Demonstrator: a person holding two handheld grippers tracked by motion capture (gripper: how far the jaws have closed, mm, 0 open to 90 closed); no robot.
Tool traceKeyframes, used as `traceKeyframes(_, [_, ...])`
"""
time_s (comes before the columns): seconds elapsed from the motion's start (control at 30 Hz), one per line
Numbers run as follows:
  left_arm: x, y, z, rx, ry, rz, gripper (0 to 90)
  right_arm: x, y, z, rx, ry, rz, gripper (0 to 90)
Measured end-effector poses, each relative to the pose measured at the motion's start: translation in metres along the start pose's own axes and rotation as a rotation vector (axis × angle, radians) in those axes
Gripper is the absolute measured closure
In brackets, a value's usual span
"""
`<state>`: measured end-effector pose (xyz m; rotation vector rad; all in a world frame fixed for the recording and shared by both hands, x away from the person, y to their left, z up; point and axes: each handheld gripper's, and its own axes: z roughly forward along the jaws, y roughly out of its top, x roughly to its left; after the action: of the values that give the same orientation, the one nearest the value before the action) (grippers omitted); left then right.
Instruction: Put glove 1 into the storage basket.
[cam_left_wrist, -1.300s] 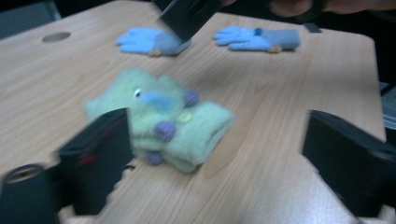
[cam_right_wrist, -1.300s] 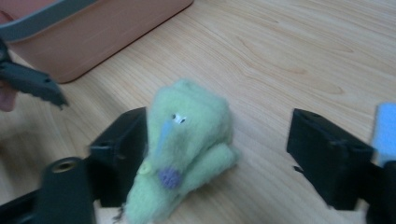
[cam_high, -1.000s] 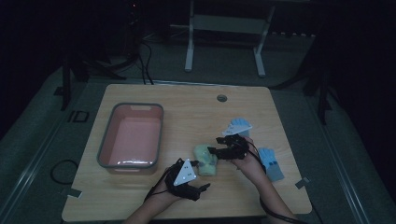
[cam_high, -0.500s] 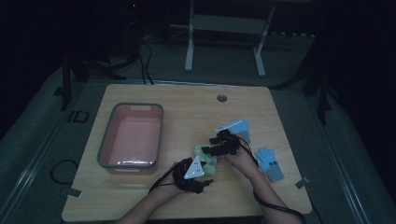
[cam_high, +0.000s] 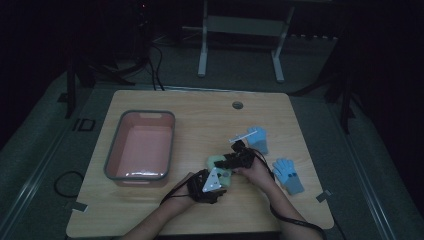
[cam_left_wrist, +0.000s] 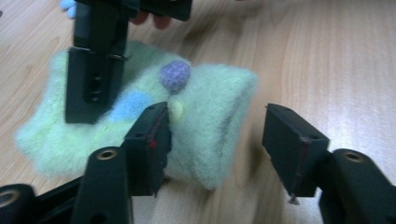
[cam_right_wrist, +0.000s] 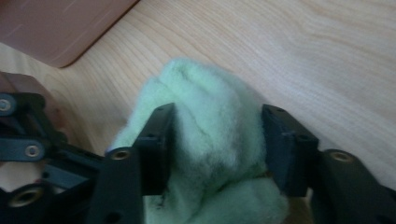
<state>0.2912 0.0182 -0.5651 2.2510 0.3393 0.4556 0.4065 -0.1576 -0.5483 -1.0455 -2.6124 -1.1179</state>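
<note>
Lying at lower centre of the high view on the wooden table (cam_high: 200, 125): fuzzy green glove (cam_high: 220, 167), between both grippers. Right gripper (cam_right_wrist: 217, 144) straddling a bunched fold of it, jaws just been closing, pads touching the fluff on both sides, clamping it. Left gripper (cam_left_wrist: 217, 140) closing too, jaws apart around the glove's edge, left pad brushing the fabric, right pad standing off it. Sitting at left: pink tub (cam_high: 141, 150). Lying at right: blue gloves (cam_high: 288, 175).
</note>
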Motion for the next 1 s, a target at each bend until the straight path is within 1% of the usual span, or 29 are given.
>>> traceKeyframes(0.03, [-0.004, 0.001, 0.003, 0.023, 0.051, 0.043, 47.4, 0.001, -0.001, 0.0, 0.0, -0.002, -0.004, 53.8])
traceKeyframes(0.07, [-0.004, 0.001, 0.003, 0.023, 0.051, 0.043, 50.1, 0.002, 0.0, 0.0, 0.003, -0.006, -0.007, 56.4])
traceKeyframes(0.1, [-0.004, 0.002, 0.004, 0.031, 0.067, 0.049, 54.5, 0.004, 0.0, 0.0, 0.007, -0.011, -0.013, 58.5])
traceKeyframes(0.13, [-0.005, 0.003, 0.004, 0.045, 0.104, 0.073, 60.0, 0.005, 0.001, -0.001, 0.01, -0.016, -0.021, 60.7])
traceKeyframes(0.17, [-0.005, 0.003, 0.004, 0.045, 0.104, 0.073, 63.8, 0.005, 0.001, -0.001, 0.01, -0.016, -0.021, 60.7])
traceKeyframes(0.2, [-0.005, 0.003, 0.004, 0.045, 0.104, 0.073, 63.8, 0.006, 0.002, -0.001, 0.01, -0.02, -0.025, 60.7])
traceKeyframes(0.23, [-0.001, 0.004, 0.003, 0.042, 0.091, 0.048, 69.3, 0.008, 0.002, -0.002, 0.004, -0.025, -0.025, 66.7])
traceKeyframes(0.27, [0.001, 0.005, 0.002, 0.044, 0.082, 0.032, 69.3, 0.008, 0.002, -0.002, 0.004, -0.025, -0.025, 66.7])
traceKeyframes(0.3, [0.003, 0.007, 0.001, 0.046, 0.073, 0.02, 71.8, 0.008, 0.003, -0.003, -0.007, -0.019, -0.004, 68.8])
traceKeyframes(0.33, [0.005, 0.008, 0.0, 0.054, 0.065, 0.022, 72.9, 0.009, 0.003, -0.003, -0.011, -0.018, -0.005, 69.6])
traceKeyframes(0.43, [0.006, 0.01, -0.002, 0.064, 0.063, 0.024, 74.2, 0.009, 0.004, -0.006, -0.021, -0.018, 0.001, 71.7])
traceKeyframes(0.47, [0.006, 0.011, -0.003, 0.064, 0.071, 0.03, 74.5, 0.01, 0.004, -0.007, -0.029, -0.017, 0.004, 72.1])
traceKeyframes(0.5, [0.007, 0.013, -0.006, 0.062, 0.071, 0.021, 74.5, 0.011, 0.005, -0.008, -0.034, -0.013, 0.007, 72.3])
traceKeyframes(0.53, [0.007, 0.013, -0.006, 0.062, 0.071, 0.021, 74.5, 0.011, 0.005, -0.008, -0.034, -0.013, 0.007, 72.3])
traceKeyframes(0.6, [0.008, 0.016, -0.009, 0.071, 0.078, 0.03, 74.5, 0.013, 0.007, -0.01, -0.034, -0.022, -0.003, 72.7])
traceKeyframes(0.63, [0.009, 0.018, -0.013, 0.074, 0.082, 0.04, 74.5, 0.016, 0.01, -0.012, -0.042, -0.02, -0.011, 72.8])
traceKeyframes(0.67, [0.009, 0.018, -0.013, 0.074, 0.082, 0.04, 74.5, 0.016, 0.01, -0.012, -0.042, -0.02, -0.011, 72.8])
traceKeyframes(0.7, [0.01, 0.019, -0.016, 0.073, 0.082, 0.035, 74.5, 0.019, 0.013, -0.015, -0.052, -0.023, -0.02, 72.8])
traceKeyframes(0.73, [0.012, 0.022, -0.021, 0.07, 0.084, 0.038, 74.5, 0.021, 0.014, -0.016, -0.055, -0.022, -0.026, 72.8])
traceKeyframes(0.8, [0.012, 0.022, -0.021, 0.07, 0.084, 0.038, 74.5, 0.022, 0.016, -0.018, -0.061, -0.024, -0.026, 72.8])
traceKeyframes(0.83, [0.013, 0.025, -0.026, 0.067, 0.087, 0.041, 74.5, 0.022, 0.016, -0.018, -0.061, -0.024, -0.026, 72.8])
traceKeyframes(0.9, [0.015, 0.028, -0.033, 0.065, 0.088, 0.045, 74.5, 0.028, 0.022, -0.024, -0.071, -0.022, -0.041, 72.8])
traceKeyframes(0.97, [0.017, 0.031, -0.038, 0.064, 0.093, 0.055, 74.5, 0.031, 0.026, -0.026, -0.078, -0.019, -0.047, 72.9])
traceKeyframes(1.0, [0.017, 0.031, -0.038, 0.064, 0.093, 0.055, 74.5, 0.032, 0.027, -0.027, -0.078, -0.017, -0.054, 72.9])
